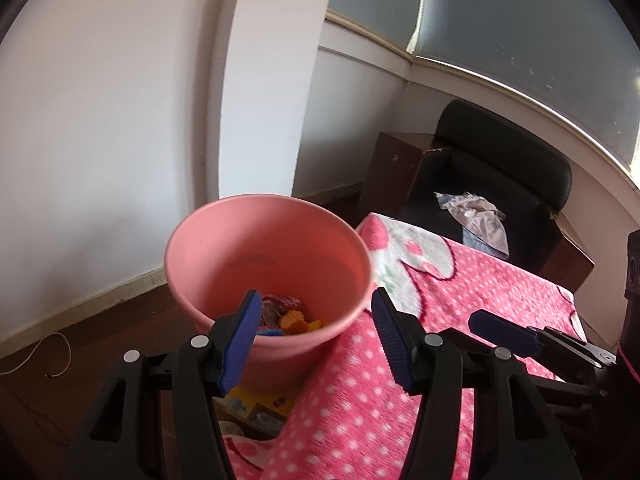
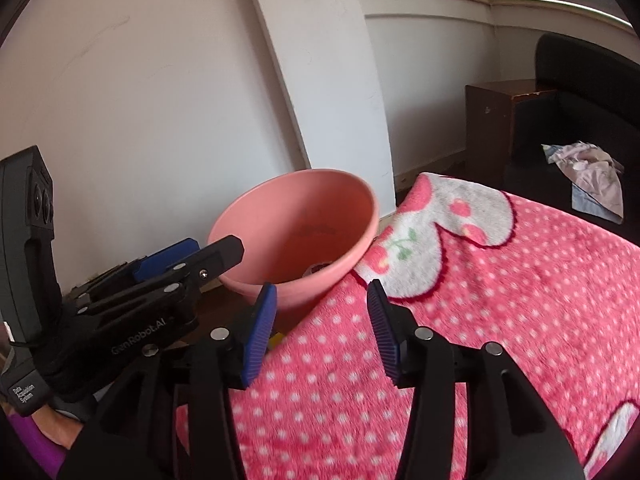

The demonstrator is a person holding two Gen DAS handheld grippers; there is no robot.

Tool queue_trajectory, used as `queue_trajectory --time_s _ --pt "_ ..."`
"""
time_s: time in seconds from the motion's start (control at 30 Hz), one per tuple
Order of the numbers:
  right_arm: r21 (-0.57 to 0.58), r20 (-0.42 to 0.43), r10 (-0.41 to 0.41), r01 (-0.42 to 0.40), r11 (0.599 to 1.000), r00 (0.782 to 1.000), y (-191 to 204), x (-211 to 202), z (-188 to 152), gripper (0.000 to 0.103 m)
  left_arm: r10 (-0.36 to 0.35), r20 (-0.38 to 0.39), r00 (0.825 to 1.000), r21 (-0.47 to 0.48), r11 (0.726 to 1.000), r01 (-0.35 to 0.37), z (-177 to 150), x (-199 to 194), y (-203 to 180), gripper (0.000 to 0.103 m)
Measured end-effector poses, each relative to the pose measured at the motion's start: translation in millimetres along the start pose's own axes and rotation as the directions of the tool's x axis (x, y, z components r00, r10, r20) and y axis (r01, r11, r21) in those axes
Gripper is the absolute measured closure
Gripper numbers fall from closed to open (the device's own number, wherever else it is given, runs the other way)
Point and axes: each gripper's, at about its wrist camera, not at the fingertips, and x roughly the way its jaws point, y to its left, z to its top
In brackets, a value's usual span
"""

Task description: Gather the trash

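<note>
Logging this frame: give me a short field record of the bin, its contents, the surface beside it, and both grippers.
bin: pink bucket, upright beside the blanket's edge
contents: a few colourful scraps at the bottom
surface: pink polka-dot blanket
left gripper: open, nothing between the jaws, above the bucket's near rim
right gripper: open, empty, over the blanket edge
background: black chair with crumpled cloth on its seat

Both cameras look forward and downward along their own fingers, close to the pink bucket [image 1: 266, 268]. The left wrist view sits nearly over its rim and sees inside; the right wrist view stands to the bucket's right, above the dotted blanket [image 2: 500, 320]. Shared ground — bucket, blanket, the black chair [image 1: 500, 184] behind it, and each other's gripper at the edge.
</note>
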Motion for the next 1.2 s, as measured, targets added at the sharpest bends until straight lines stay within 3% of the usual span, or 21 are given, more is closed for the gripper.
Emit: queue_trajectory --time_s 0.6,1.2 --pt "0.067 0.039 -0.058 0.056 0.996 0.998 -19.1 -36.8 -28.5 0.054 0.030 0.024 0.999 0.098 0.995 -0.032 -13.6 -33.6 -44.7 0.047" --pt "0.055 0.068 -0.084 0.081 0.995 0.994 -14.6 -47.1 -35.6 0.054 0.058 0.003 0.998 0.087 0.995 -0.058 -24.9 -37.9 -48.7 0.047"
